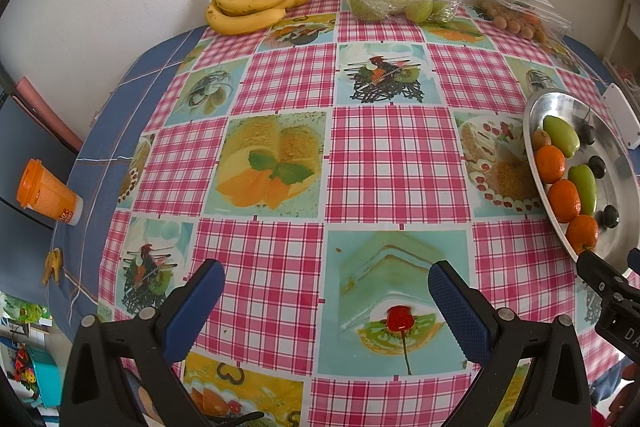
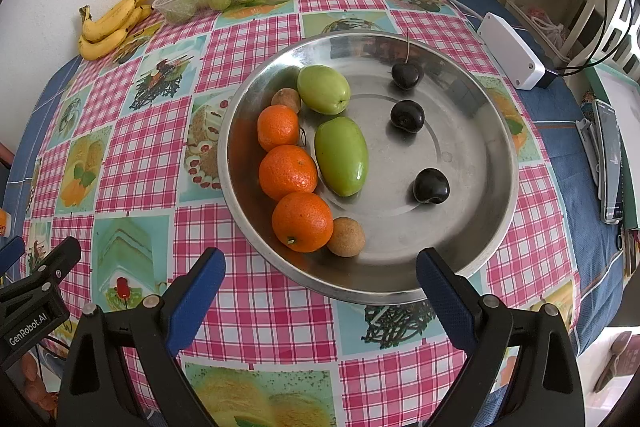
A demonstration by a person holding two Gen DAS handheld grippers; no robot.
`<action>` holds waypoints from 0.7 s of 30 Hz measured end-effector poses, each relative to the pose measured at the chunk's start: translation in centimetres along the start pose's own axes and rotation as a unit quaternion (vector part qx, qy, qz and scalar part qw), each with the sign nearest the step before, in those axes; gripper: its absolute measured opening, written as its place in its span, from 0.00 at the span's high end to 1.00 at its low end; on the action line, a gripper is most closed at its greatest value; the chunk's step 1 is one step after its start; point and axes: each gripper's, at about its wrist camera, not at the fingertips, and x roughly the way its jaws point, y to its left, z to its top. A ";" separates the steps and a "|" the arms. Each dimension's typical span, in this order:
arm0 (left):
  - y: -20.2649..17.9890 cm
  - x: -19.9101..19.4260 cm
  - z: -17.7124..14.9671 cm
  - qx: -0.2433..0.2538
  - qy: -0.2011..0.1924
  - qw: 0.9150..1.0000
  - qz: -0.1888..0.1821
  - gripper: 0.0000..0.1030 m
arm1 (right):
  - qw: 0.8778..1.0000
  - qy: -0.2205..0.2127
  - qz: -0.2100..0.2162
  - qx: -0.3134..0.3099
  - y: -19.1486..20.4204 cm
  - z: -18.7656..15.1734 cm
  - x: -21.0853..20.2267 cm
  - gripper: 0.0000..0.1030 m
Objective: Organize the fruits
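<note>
Right claw (image 2: pixel 320 279) spread and empty, metal bowl (image 2: pixel 472 251) of fruit just ahead, left claw (image 1: pixel 326 291) spread

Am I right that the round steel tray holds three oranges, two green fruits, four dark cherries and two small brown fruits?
Not quite: the round steel tray holds three dark cherries, not four, as the right wrist view shows. The rest stands: three oranges, two green fruits and two small brown fruits.

three oranges (image 2: pixel 287 172), three cherries (image 2: pixel 407 115)
</note>
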 end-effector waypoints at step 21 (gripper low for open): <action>0.0 0.1 -0.1 -0.001 0.001 1.000 0.002 0.00 | 1.000 0.001 0.000 0.000 0.0 0.0 0.1 0.06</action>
